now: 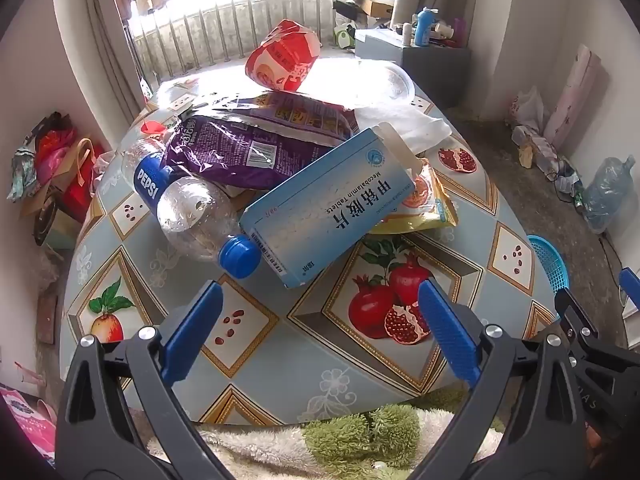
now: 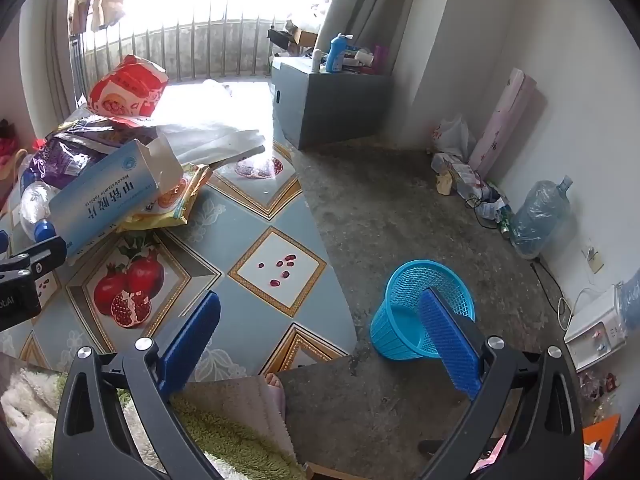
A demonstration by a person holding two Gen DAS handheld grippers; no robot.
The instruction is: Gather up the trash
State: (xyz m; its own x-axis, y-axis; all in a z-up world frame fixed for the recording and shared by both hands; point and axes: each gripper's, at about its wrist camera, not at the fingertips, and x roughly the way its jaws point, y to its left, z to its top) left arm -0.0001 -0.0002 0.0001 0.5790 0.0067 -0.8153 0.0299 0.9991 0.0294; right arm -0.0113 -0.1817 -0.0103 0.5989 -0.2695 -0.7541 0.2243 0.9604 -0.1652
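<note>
Trash is piled on a table with a fruit-patterned cloth [image 1: 360,360]. A light blue medicine box [image 1: 320,216] lies on top, leaning over an empty Pepsi bottle [image 1: 188,208] with a blue cap. Behind them lie a purple snack bag [image 1: 248,140], a yellow wrapper [image 1: 428,204], a red-and-white bag [image 1: 284,56] and white plastic [image 1: 404,124]. My left gripper [image 1: 320,300] hovers open just short of the box and bottle cap, nothing between its fingers. My right gripper [image 2: 320,312] is open over the table's right edge. A blue mesh wastebasket [image 2: 416,312] stands on the floor beside it.
A grey cabinet [image 2: 324,104] with bottles stands past the table. A large water jug [image 2: 540,220], bags and cables line the right wall. Bags [image 1: 60,176] are heaped on the floor left of the table. A fluffy green-and-white cloth [image 1: 360,436] lies below the grippers.
</note>
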